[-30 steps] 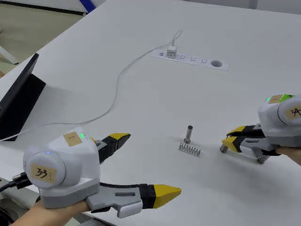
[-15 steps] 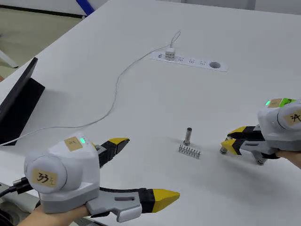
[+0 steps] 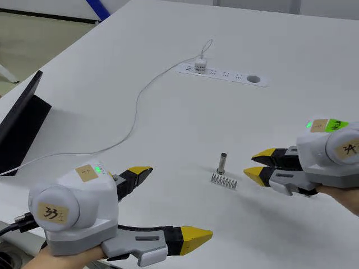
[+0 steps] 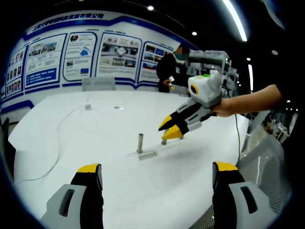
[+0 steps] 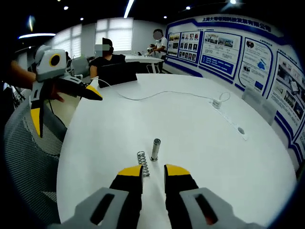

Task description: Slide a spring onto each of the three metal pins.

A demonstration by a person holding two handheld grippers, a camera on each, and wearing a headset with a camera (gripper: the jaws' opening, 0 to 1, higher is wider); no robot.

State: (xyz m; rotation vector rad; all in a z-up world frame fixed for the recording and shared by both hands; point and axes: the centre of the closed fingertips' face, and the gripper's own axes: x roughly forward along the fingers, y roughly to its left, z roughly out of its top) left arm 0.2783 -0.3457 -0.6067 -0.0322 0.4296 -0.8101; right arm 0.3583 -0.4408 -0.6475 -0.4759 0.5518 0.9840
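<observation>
In the head view the left gripper (image 3: 179, 200) is cut off at its rear by the 6 o'clock edge, along with the hand (image 3: 61, 259) holding it. The right gripper (image 3: 249, 162) is clipped at 3 o'clock. A dark monitor (image 3: 19, 126) is cut by the 9 o'clock edge, where the white cable (image 3: 136, 106) also runs out of the picture. The sockets of the power strip (image 3: 221, 73) are too small to be told apart. In the left gripper view a small grey piece (image 4: 164, 141), at 6 o'clock of the right gripper's tips, is half covered by them. What it is cannot be told. The wall posters (image 5: 224, 47) are too small to be read.
</observation>
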